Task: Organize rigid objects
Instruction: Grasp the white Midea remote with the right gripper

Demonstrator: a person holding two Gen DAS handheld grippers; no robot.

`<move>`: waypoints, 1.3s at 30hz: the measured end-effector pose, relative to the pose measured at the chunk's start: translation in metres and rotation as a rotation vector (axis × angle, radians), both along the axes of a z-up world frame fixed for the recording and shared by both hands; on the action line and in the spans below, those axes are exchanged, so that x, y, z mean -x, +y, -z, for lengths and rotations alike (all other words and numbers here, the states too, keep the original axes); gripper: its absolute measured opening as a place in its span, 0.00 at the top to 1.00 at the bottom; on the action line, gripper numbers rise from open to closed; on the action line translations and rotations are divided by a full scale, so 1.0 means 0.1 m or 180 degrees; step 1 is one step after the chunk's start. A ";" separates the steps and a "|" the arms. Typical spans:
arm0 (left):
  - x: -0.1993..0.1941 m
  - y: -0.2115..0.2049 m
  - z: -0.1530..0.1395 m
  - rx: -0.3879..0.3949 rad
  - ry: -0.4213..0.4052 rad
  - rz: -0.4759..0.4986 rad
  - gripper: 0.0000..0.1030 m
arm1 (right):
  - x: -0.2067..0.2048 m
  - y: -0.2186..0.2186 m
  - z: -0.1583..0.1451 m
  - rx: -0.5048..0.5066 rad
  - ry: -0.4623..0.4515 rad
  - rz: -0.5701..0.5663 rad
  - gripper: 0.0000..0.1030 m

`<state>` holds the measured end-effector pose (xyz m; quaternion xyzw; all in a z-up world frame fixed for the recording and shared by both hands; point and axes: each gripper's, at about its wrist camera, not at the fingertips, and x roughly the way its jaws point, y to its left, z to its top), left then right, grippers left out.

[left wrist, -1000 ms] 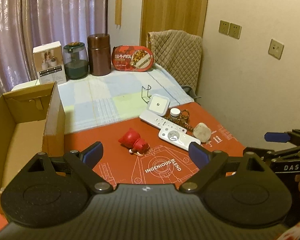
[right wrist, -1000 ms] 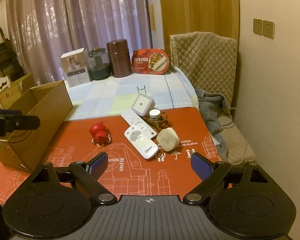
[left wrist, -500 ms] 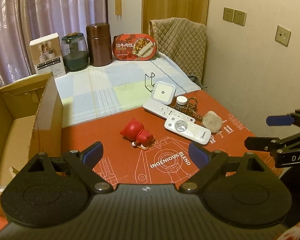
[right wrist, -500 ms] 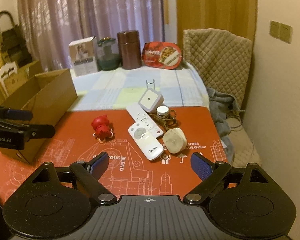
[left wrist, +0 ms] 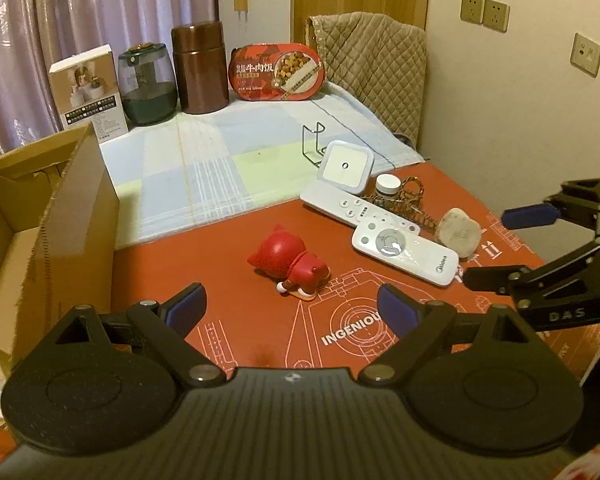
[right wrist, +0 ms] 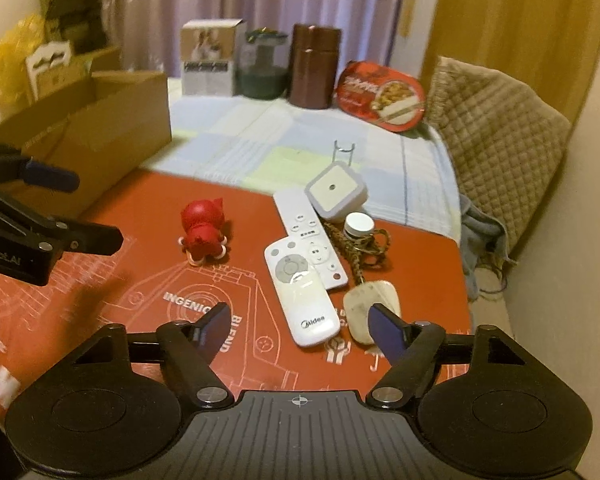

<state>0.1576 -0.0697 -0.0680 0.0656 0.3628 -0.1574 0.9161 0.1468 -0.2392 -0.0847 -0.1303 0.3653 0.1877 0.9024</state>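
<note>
On the red mat (left wrist: 204,264) lie a red toy figure (left wrist: 290,264) (right wrist: 202,232), two white remotes (left wrist: 406,254) (right wrist: 304,300), a white square night light (left wrist: 345,166) (right wrist: 334,192), a small white-capped jar (left wrist: 387,185), a braided keychain (right wrist: 360,248) and a beige plug (left wrist: 460,232) (right wrist: 374,312). My left gripper (left wrist: 292,310) is open and empty, just short of the toy. My right gripper (right wrist: 304,324) is open and empty, low over the near end of the Midea remote, its right finger by the plug.
An open cardboard box (left wrist: 40,224) (right wrist: 100,136) stands at the left edge. At the back stand a white carton (left wrist: 88,88), a glass jar (left wrist: 148,84), a brown canister (left wrist: 200,72) and a food tray (left wrist: 278,72). A wire stand (left wrist: 314,142) rises behind the night light.
Both grippers have moved forward and lower toward the mat. The right one has closed in on the Midea remote and plug; the left one has neared the red toy.
</note>
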 end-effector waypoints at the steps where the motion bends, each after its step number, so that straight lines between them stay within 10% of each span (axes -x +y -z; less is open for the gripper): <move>1: -0.03 -0.01 0.03 -0.0007 0.0007 0.0002 0.12 | -0.05 0.02 0.04 0.0045 0.0010 -0.0037 0.32; 23: -0.48 -0.04 0.47 0.0111 0.0141 -0.0039 0.12 | -0.65 0.39 0.78 0.0858 -0.0078 -0.0543 0.48; 39: -0.55 0.00 0.54 0.0172 0.0174 -0.0091 0.13 | -0.77 0.38 0.78 0.0731 0.0023 -0.0421 0.60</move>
